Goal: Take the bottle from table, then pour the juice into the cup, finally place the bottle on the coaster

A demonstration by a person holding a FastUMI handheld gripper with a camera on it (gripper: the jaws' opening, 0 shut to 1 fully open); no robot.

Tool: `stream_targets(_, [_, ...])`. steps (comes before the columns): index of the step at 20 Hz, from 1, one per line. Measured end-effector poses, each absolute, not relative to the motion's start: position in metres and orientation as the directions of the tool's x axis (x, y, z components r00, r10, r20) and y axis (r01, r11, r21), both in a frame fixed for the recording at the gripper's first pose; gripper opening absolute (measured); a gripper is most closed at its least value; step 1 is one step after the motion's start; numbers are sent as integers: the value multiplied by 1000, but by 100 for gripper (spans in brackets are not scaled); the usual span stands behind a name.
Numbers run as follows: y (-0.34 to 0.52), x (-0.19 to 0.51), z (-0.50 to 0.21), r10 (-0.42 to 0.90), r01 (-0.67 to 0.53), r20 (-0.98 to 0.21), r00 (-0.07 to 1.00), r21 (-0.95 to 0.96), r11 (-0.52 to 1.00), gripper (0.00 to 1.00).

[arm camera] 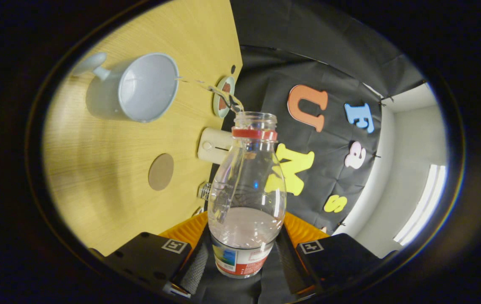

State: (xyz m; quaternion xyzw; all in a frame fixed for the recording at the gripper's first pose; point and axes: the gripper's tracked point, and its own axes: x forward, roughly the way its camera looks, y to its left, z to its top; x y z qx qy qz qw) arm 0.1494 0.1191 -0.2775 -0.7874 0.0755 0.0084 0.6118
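Gripper [244, 257]: 2 fingers close on the lower body of the bottle, one pressing each side, so the gap between them is only as wide as the bottle.
Bottle [247, 190]: clear plastic, uncapped, with a red ring just below its open mouth and a printed label around the base, which sits between the fingers. It is held tipped over with the whole view, its mouth pointing away from the fingers toward the cup.
Liquid: clear; a pool of it lies in the lower part of the bottle near the fingers, and a thin stream [211, 88] leaves the mouth and arcs across to the rim of the cup.
Cup [145, 86]: pale blue-grey, with a handle on the side facing away from the bottle; it stands on the tabletop beyond the fingers, its opening facing the camera. The stream touches its near rim. Whether liquid has collected inside cannot be told.
Tabletop [109, 185]: light wood grain, seen rotated, its edge running along behind the bottle.
Coaster [160, 171]: round, flat, brown disc lying bare on the tabletop, apart from the cup, between the cup and the fingers.
Small round dish [222, 96]: near the tabletop's edge, just beyond the bottle's mouth, partly hidden behind the stream.
Cream block [214, 145]: rounded, pale object at the tabletop's edge, partly behind the bottle's neck.
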Motion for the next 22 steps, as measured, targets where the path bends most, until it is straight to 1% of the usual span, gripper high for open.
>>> stream_targets(22, [99, 149, -275, -139, -140, -101, 985, -941, -309, 81])
